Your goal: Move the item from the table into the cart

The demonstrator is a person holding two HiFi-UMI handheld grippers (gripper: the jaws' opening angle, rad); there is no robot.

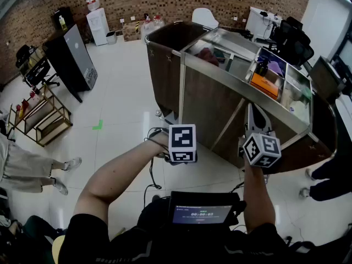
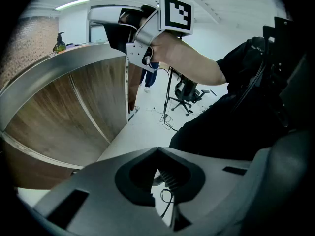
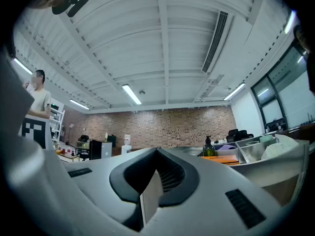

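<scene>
The steel-topped, wood-panelled counter [image 1: 220, 87] stands in front of me. Its top compartments hold an orange box [image 1: 268, 84], a dark pump bottle [image 1: 262, 67] and other items. A tall brown open-topped box [image 1: 165, 48] stands at the counter's far left end. My right gripper [image 1: 251, 110] is shut and empty, pointing up along the counter's front; its own view shows the bottle [image 3: 208, 148] and the orange box [image 3: 221, 157]. My left gripper [image 2: 157, 150] is shut on nothing and aims sideways at the right gripper's marker cube [image 2: 176, 14]. Its own cube [image 1: 182, 142] shows in the head view.
A black cabinet [image 1: 71, 56], a water dispenser [image 1: 96, 21] and a wire shelf [image 1: 38, 114] stand on the white floor to the left. A person's legs [image 1: 33, 169] are at the left edge, another person's shoes [image 1: 311, 175] at the right. Office chairs [image 1: 291, 37] sit behind the counter.
</scene>
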